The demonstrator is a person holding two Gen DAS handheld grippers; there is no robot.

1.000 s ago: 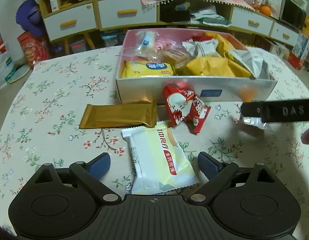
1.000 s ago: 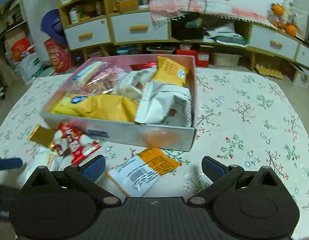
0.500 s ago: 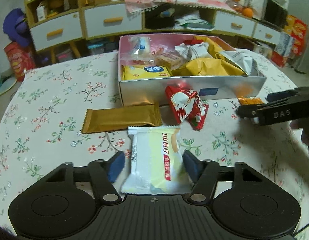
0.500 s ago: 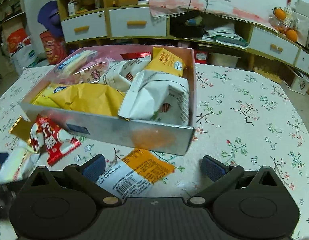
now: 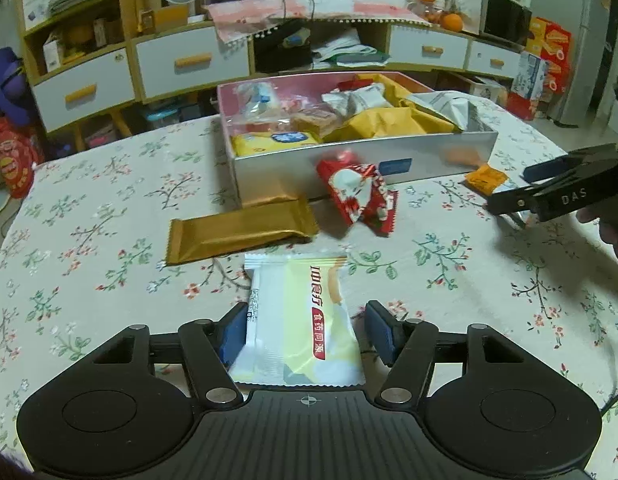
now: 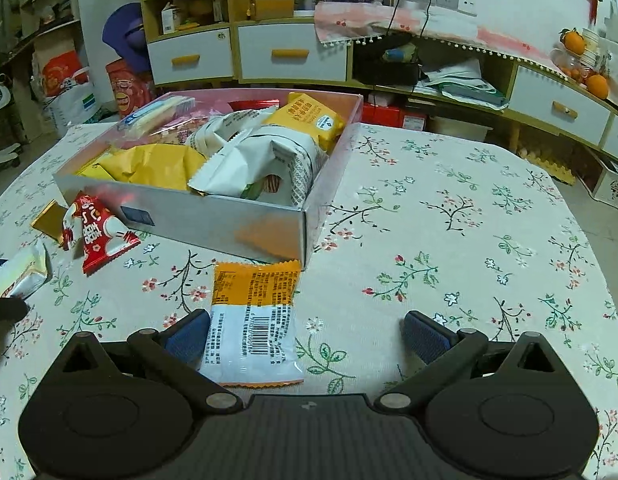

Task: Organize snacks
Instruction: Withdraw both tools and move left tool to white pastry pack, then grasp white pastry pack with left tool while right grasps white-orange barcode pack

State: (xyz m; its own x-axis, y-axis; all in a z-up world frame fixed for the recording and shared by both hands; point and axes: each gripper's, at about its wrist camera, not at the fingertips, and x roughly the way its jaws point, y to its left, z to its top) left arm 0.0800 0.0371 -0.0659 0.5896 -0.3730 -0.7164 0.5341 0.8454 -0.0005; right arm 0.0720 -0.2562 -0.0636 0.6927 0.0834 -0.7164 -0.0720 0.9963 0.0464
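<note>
A white-and-yellow snack packet (image 5: 301,320) lies between the fingers of my left gripper (image 5: 307,332). The jaws are opening: the left pad touches the packet's edge and a small gap shows at the right pad. Beyond it lie a gold bar wrapper (image 5: 237,232) and a red-and-white packet (image 5: 357,196), in front of the silver snack box (image 5: 429,156). My right gripper (image 6: 305,336) is open wide over an orange-and-white packet (image 6: 253,320), which lies flat near its left finger. The same box (image 6: 213,216) is filled with several packets.
The floral tablecloth (image 6: 449,240) stretches bare to the right of the box. My right gripper (image 5: 509,190) and a hand show at the right edge of the left wrist view. Drawers and shelves stand behind the table.
The left jaws closed in from wide around the white-and-yellow packet, then eased slightly. The right gripper moved in, so the orange-and-white packet now lies between its fingers.
</note>
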